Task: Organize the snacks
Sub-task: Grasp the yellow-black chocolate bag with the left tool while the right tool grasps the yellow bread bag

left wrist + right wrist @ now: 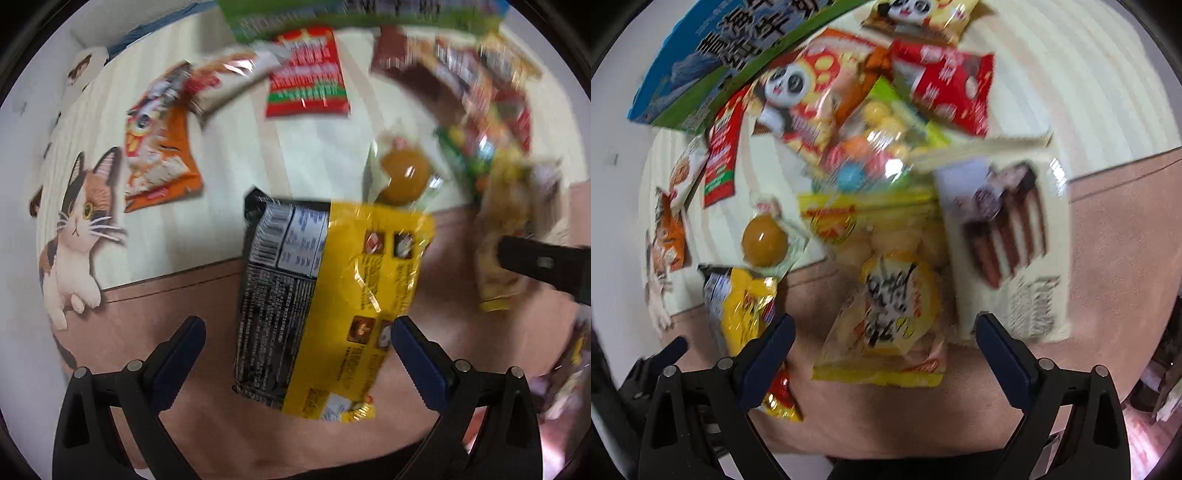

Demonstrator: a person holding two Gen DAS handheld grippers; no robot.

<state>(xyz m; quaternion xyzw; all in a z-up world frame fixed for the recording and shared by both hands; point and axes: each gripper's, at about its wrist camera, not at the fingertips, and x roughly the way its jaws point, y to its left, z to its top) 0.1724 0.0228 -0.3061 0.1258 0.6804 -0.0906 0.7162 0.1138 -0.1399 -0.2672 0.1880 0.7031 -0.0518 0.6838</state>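
Most print is too blurred for me to read; I make out only large Chinese characters on the blue-and-green box [713, 55], a barcode and nutrition panel on the yellow-and-black packet [325, 295], and panda faces on 2 bags [809, 96]. My left gripper [297, 334] stands wide with that packet between its fingers, not pressed, on the pink surface [155, 325] by the cat-print mat [221, 155]. My right gripper [884, 330], also wide, hangs over a yellow snack bag [886, 325], with a chocolate-stick box [1008, 240] just beside it and a round orange sweet [762, 240] nearby.
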